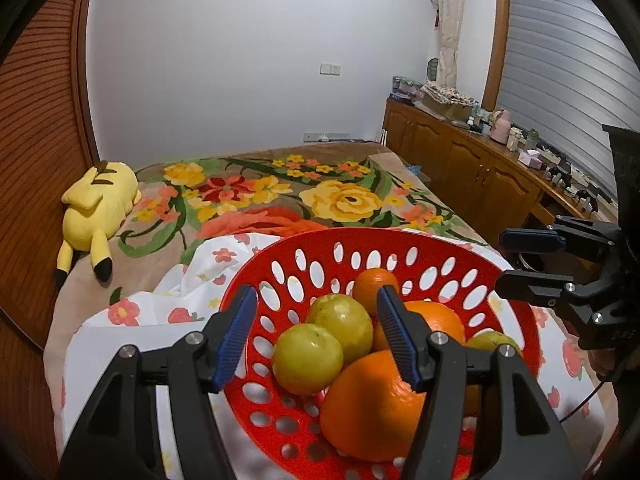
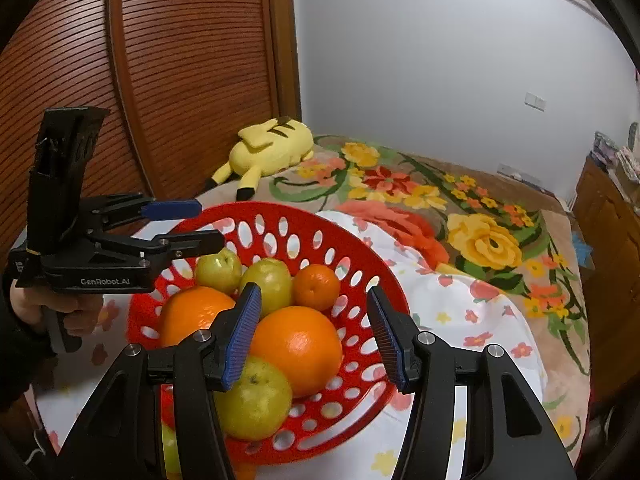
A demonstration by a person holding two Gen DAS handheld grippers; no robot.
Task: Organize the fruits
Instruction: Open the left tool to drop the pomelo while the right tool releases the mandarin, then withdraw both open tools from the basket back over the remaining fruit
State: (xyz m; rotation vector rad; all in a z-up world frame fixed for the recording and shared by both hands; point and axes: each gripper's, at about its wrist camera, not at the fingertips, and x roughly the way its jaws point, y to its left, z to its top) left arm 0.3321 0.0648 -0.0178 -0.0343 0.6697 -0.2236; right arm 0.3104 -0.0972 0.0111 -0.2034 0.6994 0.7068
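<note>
fruit: oranges point(image 2: 298, 350) and green fruits point(image 1: 307, 364) piled in red basket point(image 1: 320, 240) on bed | left gripper point(image 1: 316, 334) spread, empty | right gripper point(image 2: 314, 334) spread, empty | you grip the round, firm, roll-prone fruit across its middle

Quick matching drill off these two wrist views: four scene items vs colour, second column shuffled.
Items:
1. basket
2. plush toy
3. small mandarin
4. tong pads

Colours:
A. blue
B. orange
C. red
D. yellow

Pairs: 1-C, 2-D, 3-B, 4-A
</note>
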